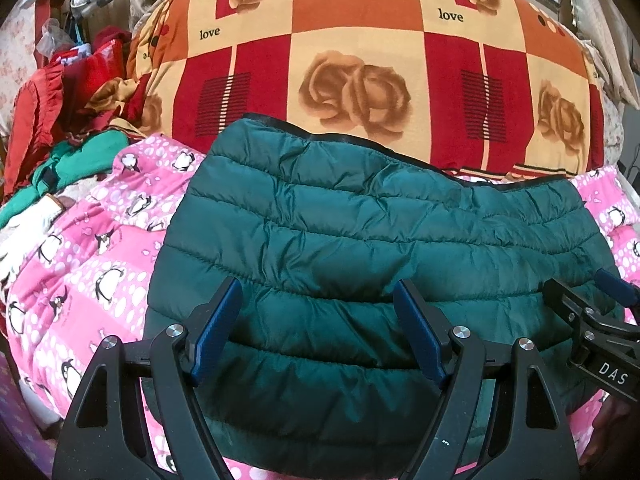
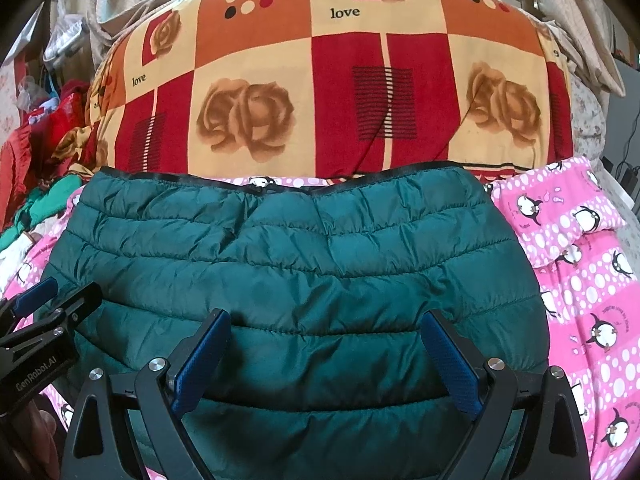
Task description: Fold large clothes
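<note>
A dark green quilted puffer jacket (image 1: 360, 232) lies folded into a wide block on the pink penguin sheet (image 1: 80, 264); it also fills the right wrist view (image 2: 296, 264), zipper at its far edge. My left gripper (image 1: 318, 320) is open above the jacket's near left part, blue pads apart and empty. My right gripper (image 2: 326, 344) is open above the jacket's near part, empty. The right gripper shows at the right edge of the left wrist view (image 1: 592, 312); the left gripper shows at the left edge of the right wrist view (image 2: 44, 304).
A big rolled quilt with red, orange and cream squares and roses (image 1: 360, 60) lies right behind the jacket (image 2: 340, 92). A heap of red and green clothes (image 1: 68, 128) sits at the far left. The pink sheet (image 2: 588, 280) extends to the right.
</note>
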`<state>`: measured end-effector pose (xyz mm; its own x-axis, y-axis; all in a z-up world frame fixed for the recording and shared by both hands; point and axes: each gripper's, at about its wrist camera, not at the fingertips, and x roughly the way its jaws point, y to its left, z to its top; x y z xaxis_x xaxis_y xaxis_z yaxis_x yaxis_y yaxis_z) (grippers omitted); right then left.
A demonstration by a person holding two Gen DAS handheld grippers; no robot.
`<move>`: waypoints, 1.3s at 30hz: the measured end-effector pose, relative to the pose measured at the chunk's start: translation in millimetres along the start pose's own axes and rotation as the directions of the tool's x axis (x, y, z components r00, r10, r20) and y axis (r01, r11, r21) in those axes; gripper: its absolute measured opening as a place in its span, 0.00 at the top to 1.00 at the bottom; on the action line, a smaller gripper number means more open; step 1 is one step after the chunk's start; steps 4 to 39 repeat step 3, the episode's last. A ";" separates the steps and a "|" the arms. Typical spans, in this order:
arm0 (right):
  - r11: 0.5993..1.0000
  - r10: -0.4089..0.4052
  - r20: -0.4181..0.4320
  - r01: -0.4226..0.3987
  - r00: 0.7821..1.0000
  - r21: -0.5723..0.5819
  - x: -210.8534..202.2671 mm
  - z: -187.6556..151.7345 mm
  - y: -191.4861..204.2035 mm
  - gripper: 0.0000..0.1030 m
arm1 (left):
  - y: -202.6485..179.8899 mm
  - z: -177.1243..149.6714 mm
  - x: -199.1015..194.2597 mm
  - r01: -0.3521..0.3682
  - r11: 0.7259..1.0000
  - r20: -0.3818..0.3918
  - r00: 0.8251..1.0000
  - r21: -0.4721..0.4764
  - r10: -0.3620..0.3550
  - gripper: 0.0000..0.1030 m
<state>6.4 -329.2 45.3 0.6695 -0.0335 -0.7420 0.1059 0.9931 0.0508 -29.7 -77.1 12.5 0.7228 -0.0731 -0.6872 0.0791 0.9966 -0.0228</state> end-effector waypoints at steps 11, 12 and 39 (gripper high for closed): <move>1.000 -0.001 -0.001 0.001 1.000 0.004 0.8 -0.2 -1.5 0.08 | 3.4 0.6 1.3 0.003 1.000 0.002 1.000 -0.004 -0.003 0.24; 1.000 -0.001 -0.001 0.001 1.000 0.004 0.8 -0.2 -1.5 0.08 | 3.4 0.6 1.3 0.003 1.000 0.002 1.000 -0.004 -0.003 0.24; 1.000 -0.001 -0.001 0.001 1.000 0.004 0.8 -0.2 -1.5 0.08 | 3.4 0.6 1.3 0.003 1.000 0.002 1.000 -0.004 -0.003 0.24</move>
